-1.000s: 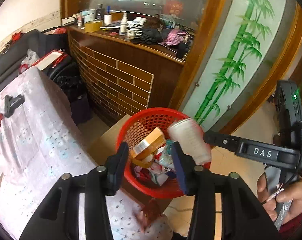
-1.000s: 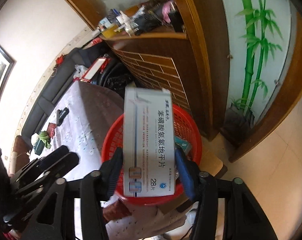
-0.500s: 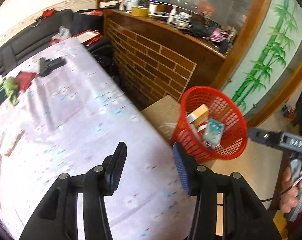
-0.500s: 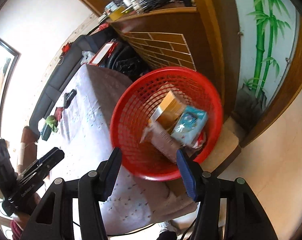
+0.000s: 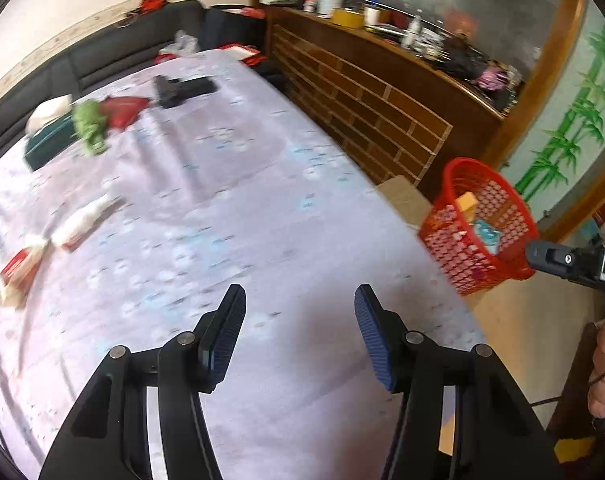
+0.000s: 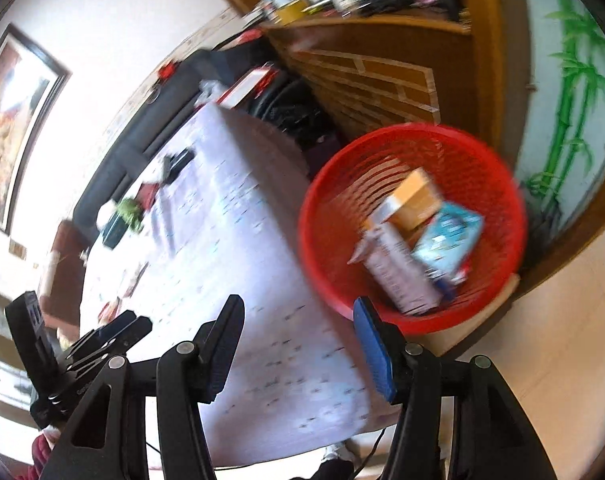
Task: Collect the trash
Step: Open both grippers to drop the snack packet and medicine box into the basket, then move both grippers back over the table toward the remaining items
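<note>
A red mesh basket (image 5: 482,232) stands on a low box beside the table's right end; in the right wrist view the basket (image 6: 412,224) holds a white medicine box (image 6: 398,276), an orange box (image 6: 416,196) and a teal packet (image 6: 448,236). My left gripper (image 5: 300,320) is open and empty above the white patterned tablecloth (image 5: 206,208). My right gripper (image 6: 298,330) is open and empty above the table edge, left of the basket. Loose wrappers (image 5: 82,220) and a red-white packet (image 5: 18,268) lie at the table's left.
A green crumpled thing (image 5: 88,126), a red packet (image 5: 122,108), a dark green box (image 5: 48,142) and a black object (image 5: 182,88) lie at the table's far end. A dark sofa (image 5: 102,56) runs behind. A brick-fronted cluttered counter (image 5: 382,96) stands right.
The right gripper has let the white medicine box fall into the basket and drawn back. The left gripper has swung left from the basket to over the table, both open.
</note>
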Demonstrator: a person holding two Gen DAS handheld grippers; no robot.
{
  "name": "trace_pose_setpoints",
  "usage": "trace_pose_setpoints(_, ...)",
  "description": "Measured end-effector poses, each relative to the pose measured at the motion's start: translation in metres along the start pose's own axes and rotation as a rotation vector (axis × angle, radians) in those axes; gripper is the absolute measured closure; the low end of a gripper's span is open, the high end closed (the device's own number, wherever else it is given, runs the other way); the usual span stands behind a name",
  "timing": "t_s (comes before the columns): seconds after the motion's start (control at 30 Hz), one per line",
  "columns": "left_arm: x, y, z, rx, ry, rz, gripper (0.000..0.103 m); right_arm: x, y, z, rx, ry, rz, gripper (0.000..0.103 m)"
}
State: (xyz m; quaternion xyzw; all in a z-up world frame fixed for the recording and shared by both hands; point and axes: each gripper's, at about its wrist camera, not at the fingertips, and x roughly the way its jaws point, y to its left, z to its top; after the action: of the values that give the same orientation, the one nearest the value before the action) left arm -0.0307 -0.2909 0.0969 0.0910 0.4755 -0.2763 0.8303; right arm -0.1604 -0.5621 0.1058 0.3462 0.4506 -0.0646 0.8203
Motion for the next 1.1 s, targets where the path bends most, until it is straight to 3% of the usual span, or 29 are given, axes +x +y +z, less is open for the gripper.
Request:
trace_pose_setpoints(0.53,-0.051,0.194,-0.044,-0.276,-0.048,0.241,0.046,0.086,0.156,-0.032,-0.275,0.177,0.092,0.042)
trace_pose_setpoints(0.73,-0.061,0.246,-0.053,-0.271,-0.052,0.323,0.035,0.118,0.202,-0.052,-0.329,0.232,0.097,0.042)
trace_pose_setpoints(0.9,-0.054,0.291,-0.036,-0.225,-0.047,0.368,0.028,0.133,0.222,-0.07,-0.342,0.263,0.093,0.042)
trace_pose_setpoints(1.1,-0.002,0.323,-0.014,-0.09,0.084,0.364,0.028,0.135,0.227,-0.081,-0.323,0.261,0.052,0.042)
